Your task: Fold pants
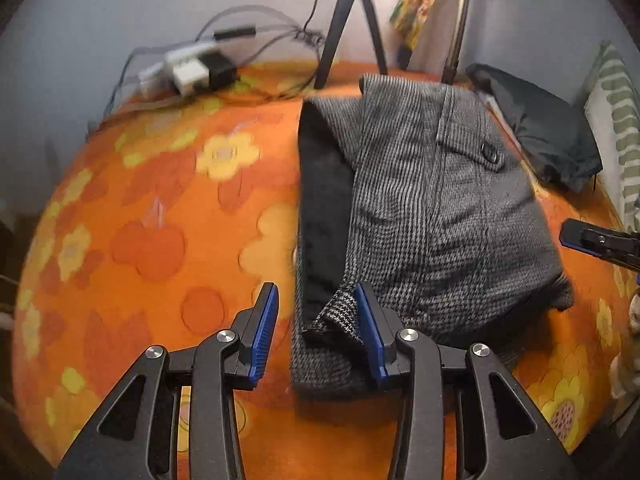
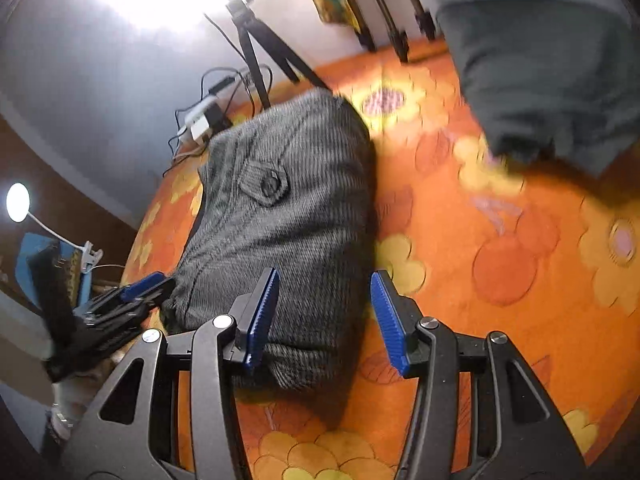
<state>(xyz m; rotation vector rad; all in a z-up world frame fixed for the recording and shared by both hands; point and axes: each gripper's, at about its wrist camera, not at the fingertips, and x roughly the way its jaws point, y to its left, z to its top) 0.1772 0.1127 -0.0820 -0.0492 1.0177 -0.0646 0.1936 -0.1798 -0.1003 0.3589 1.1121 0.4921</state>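
Grey checked pants lie folded into a compact bundle on the orange flowered bedspread, button pocket flap facing up and black lining showing along the left edge. My left gripper is open, its jaws straddling the bundle's near left corner, holding nothing. In the right wrist view the pants lie ahead and my right gripper is open over their near right edge, empty. The left gripper shows at the bundle's left side. The right gripper's tip shows at the right edge.
A dark garment lies at the back right, also seen in the right wrist view. Tripod legs stand at the back. A power strip with cables lies at the back left. A striped cushion is at the far right.
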